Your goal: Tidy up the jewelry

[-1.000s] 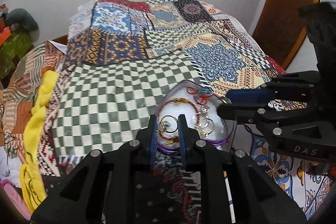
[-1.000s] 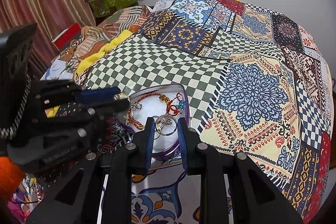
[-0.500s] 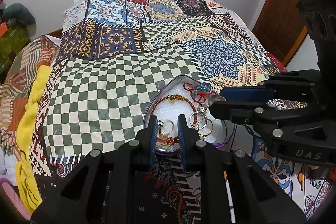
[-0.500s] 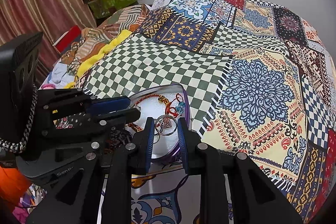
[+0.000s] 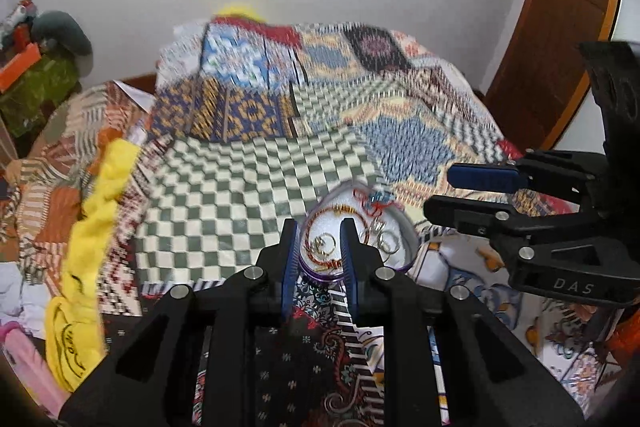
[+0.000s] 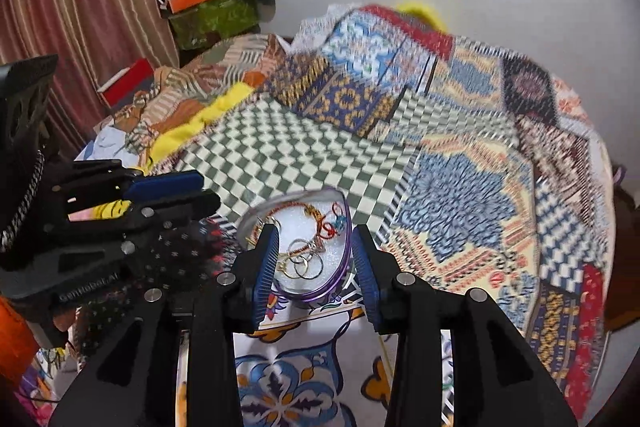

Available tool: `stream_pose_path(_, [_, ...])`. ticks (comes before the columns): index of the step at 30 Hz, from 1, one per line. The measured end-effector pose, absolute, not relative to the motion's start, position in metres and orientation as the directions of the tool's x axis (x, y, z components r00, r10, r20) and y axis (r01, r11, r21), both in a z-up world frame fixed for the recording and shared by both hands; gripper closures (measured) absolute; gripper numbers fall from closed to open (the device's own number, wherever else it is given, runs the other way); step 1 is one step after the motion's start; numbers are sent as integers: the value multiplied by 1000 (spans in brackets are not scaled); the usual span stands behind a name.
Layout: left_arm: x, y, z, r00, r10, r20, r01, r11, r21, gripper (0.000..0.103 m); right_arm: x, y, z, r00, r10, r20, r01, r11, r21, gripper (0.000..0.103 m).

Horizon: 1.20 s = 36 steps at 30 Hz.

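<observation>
Left wrist view. Purple-rimmed tray (image 5: pixel 404 247) with white lining sits on the patchwork bed cover (image 5: pixel 224 195), near the foot of the bed. Inside it: gold rings (image 5: pixel 326 242), a red-and-gold beaded bracelet (image 5: pixel 340 209) and a red cord piece (image 5: pixel 370 201) at the far end. Left tongs (image 5: pixel 319 251) point at the tray's near edge, fingers apart by a narrow gap, nothing between them; from this angle I cannot tell whether they touch the rim. Right tongs (image 5: pixel 452 191) come in from the right, over the tray's far right side. Background is smeared, so rig or camera is in motion.

Right wrist view. Right tongs (image 6: pixel 316 259) stand wide apart, one finger on each side of the tray (image 6: pixel 312 294), empty. Large hoops (image 6: pixel 308 265) lie loose and overlapping at the near end; the bracelet (image 6: pixel 310 214) curves behind them. Left tongs (image 6: pixel 180 191) sit off to the tray's left, seen side-on, gap not readable here.

Risks, as judged:
- Bed is soft. A push on the rim would probably tip or slide the tray and scatter pieces onto the busy cover, where thin rings would be hard to find.
- Hoops overlap; closing on one may snag its neighbour or the bracelet.
- Thin wire could slip out of the ribbed pads.
- Both tools crowd one small tray; collision likely if both go in together.
</observation>
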State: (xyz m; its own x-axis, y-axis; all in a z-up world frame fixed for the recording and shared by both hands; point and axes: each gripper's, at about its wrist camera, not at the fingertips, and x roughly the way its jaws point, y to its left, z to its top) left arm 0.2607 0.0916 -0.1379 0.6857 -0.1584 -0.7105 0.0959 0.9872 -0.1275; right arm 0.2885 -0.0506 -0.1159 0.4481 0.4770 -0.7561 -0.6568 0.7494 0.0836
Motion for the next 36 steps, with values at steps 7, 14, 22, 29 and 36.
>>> stream_pose_path(7, [211,91,-64,816,-111,-567,62,993,-105,83,247,-73,-44,572,535,-622,-644,762,63,68])
stream_pose_path(14, [128,83,10,946,-72,-315,42,994,-101,65,173,-113,36,725,591,-354,-612,788,63,67])
stream_pose_path(22, [62,55,38,988,10,-154,-20,998,-64,22,102,-131,60,851,510,-128,-511,859,21,23])
stream_pose_path(29, [45,51,32,989,41,-142,-55,994,-90,10,84,-133,51,896,436,-90,-435,900,33,0])
stream_pose_path(36, [34,42,27,987,57,-152,-69,995,-73,10,82,-136,50,886,447,-121,-446,894,41,0])
